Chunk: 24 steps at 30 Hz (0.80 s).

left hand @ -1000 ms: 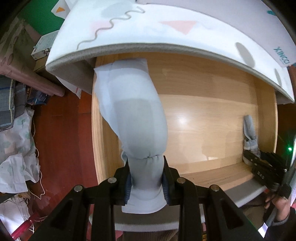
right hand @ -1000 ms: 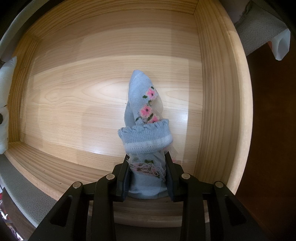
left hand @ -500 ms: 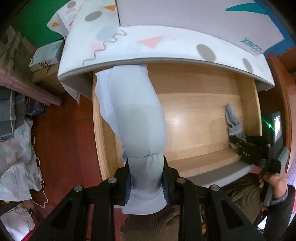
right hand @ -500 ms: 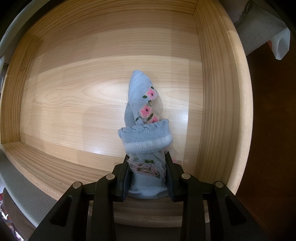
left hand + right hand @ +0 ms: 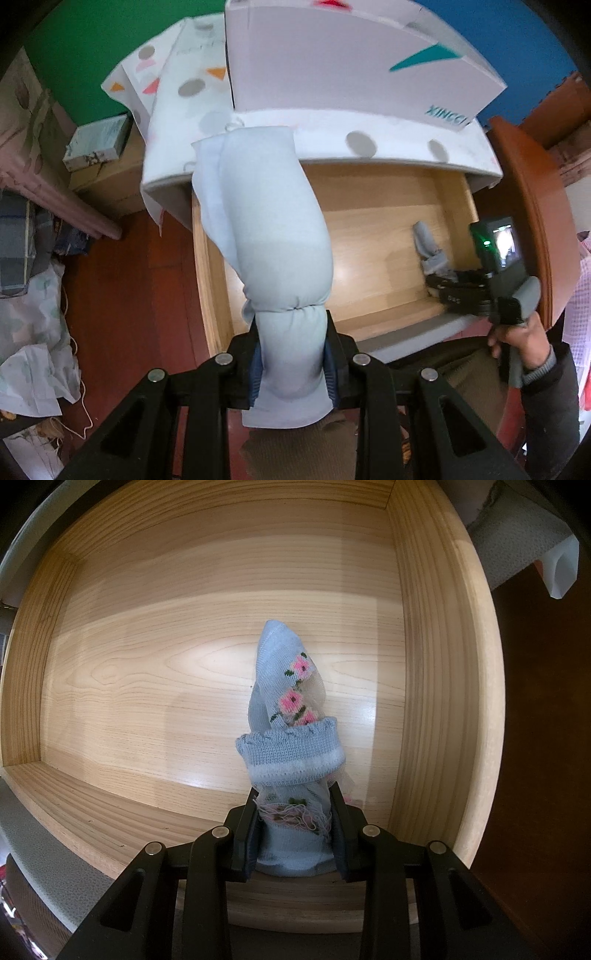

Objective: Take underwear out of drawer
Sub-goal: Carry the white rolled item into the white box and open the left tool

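Note:
My left gripper [image 5: 293, 363] is shut on a pale blue-grey piece of underwear [image 5: 266, 229] that hangs down from its pads, held high over the left end of the open wooden drawer [image 5: 373, 240]. My right gripper [image 5: 293, 830] is shut on a light blue sock with pink flowers [image 5: 288, 705], whose toe rests on the drawer floor [image 5: 147, 672] near the right wall. In the left wrist view that right gripper [image 5: 448, 286] sits low at the drawer's right end, with a person's hand [image 5: 517, 334] on its handle.
A white patterned mat and a white box [image 5: 332, 59] lie on top of the cabinet above the drawer. Clothes and papers [image 5: 33, 314] clutter the red floor at left. A brown door [image 5: 528, 206] stands at right. The drawer's walls [image 5: 443, 664] enclose the sock.
The left gripper has risen with the underwear, so the drawer looks smaller and more of the cabinet top and room shows. The right gripper and its sock have stayed still.

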{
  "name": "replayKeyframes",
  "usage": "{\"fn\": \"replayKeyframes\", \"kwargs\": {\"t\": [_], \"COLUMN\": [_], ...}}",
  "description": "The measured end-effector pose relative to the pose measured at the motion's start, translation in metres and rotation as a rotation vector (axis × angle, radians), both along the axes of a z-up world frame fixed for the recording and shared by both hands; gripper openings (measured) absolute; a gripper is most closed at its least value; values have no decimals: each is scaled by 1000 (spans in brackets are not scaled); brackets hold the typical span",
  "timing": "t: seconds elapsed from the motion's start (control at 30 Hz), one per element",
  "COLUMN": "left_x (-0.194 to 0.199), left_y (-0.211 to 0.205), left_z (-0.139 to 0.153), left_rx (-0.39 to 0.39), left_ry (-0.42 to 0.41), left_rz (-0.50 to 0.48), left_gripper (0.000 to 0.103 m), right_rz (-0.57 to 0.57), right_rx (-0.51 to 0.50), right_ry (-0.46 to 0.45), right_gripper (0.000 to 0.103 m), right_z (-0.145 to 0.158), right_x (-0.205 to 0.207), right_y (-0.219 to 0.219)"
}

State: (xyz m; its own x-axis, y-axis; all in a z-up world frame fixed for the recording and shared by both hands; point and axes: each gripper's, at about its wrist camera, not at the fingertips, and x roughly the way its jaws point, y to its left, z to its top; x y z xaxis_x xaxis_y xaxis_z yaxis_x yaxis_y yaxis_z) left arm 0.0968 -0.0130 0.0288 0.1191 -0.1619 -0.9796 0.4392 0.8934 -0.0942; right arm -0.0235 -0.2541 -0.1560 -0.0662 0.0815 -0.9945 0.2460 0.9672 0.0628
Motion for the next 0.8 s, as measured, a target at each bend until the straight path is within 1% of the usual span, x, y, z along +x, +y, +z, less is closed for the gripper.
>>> {"fn": "replayKeyframes", "kwargs": {"t": [0.2, 0.3, 0.4, 0.57, 0.63, 0.73, 0.8], "left_x": [-1, 3, 8, 21, 29, 41, 49], "left_y": [7, 7, 9, 7, 3, -6, -12], "left_z": [44, 69, 95, 121, 130, 141, 149], "left_rx": [-65, -78, -116, -152, -160, -150, -157], "left_ry": [-80, -155, -245, -341, -364, -411, -428], "left_rz": [2, 14, 30, 48, 50, 49, 44], "left_gripper": [27, 27, 27, 27, 27, 27, 27], "right_rz": [0, 0, 1, 1, 2, 2, 0], "right_rx": [0, -1, -1, -1, -2, -3, -4], "right_ry": [0, 0, 0, 0, 0, 0, -1], "right_gripper": [30, 30, 30, 30, 30, 30, 30], "right_z": [0, -1, -1, -1, -1, -1, -1], "right_x": [1, 1, 1, 2, 1, 2, 3], "right_y": [1, 1, 1, 2, 1, 2, 2]}}
